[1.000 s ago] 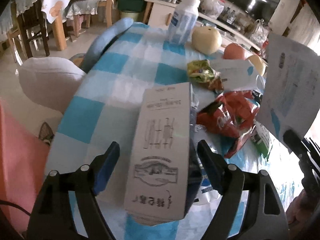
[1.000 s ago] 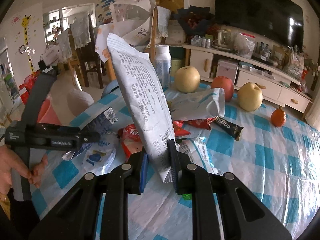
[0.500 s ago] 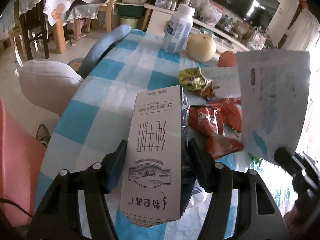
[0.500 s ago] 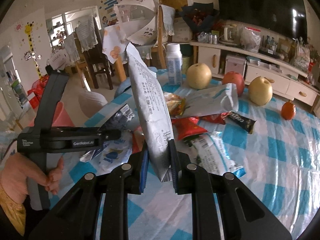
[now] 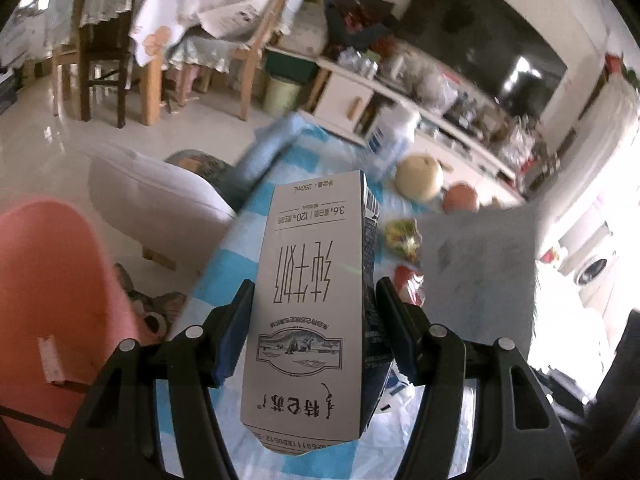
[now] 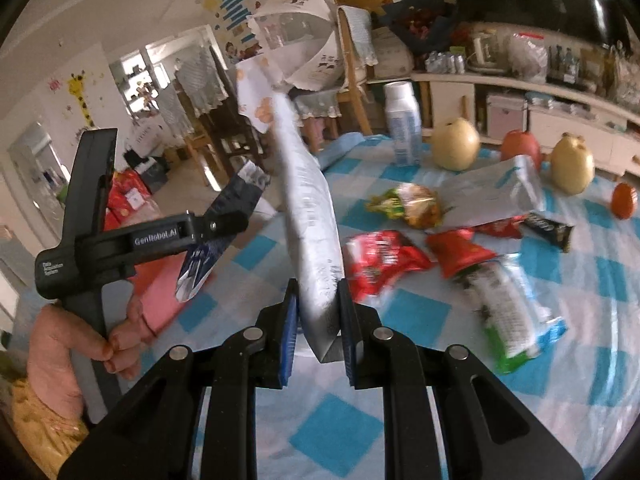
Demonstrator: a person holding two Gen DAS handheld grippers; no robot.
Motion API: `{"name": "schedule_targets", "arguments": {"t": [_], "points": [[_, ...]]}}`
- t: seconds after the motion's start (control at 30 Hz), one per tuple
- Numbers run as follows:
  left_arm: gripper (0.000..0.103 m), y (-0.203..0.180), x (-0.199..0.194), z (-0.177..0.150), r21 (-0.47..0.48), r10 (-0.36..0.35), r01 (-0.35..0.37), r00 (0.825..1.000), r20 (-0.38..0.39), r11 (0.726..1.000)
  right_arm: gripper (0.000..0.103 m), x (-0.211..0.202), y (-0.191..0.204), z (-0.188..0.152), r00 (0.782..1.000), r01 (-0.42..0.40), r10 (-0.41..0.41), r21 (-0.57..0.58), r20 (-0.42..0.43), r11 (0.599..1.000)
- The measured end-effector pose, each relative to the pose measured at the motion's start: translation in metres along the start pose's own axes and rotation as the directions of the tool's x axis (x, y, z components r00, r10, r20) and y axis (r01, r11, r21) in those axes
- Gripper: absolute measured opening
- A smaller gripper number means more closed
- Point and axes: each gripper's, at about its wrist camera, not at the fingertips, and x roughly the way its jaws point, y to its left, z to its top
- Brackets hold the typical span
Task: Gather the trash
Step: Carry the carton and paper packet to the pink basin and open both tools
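A grey milk carton with upside-down print is pinched by its sides in my left gripper, lifted clear of the blue-checked table. In the right wrist view a hand holds that left gripper over the table's left edge, the carton slanting through it. My right gripper is shut on the lower corner of a silver-white printed bag that stands upright above the tablecloth. The same bag appears as a grey sheet at the right of the left wrist view.
Red wrappers, a green-white wrapper, a silver bag, a dark bar and a yellow-green packet lie on the table. Fruit and a white bottle stand behind. A pink bin sits on the floor at left.
My left jaws closed onto the carton and raised it off the table toward the left edge. The right gripper, still holding the bag, drifted and tilted slightly.
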Motion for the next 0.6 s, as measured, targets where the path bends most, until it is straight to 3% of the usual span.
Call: {"name": "schedule_targets", "arguments": {"t": [0.2, 0.43, 0.6], "points": [[0.062, 0.036, -0.036, 0.013, -0.076, 0.050, -0.043, 0.995, 0.088, 0.996, 0.021, 0.014, 0.041, 0.002, 0.997, -0.072, 0.072, -0.010, -0.019, 0.997], [0.062, 0.075, -0.056, 0.018, -0.147, 0.110, -0.091, 0.987, 0.121, 0.985, 0.019, 0.035, 0.081, 0.001, 0.995, -0.092, 0.090, -0.046, -0.050, 0.995], [0.063, 0.099, -0.069, 0.022, -0.198, 0.136, -0.106, 0.980, 0.147, 0.974, 0.019, 0.040, 0.104, 0.013, 0.987, -0.160, 0.160, -0.007, -0.031, 0.987]]}}
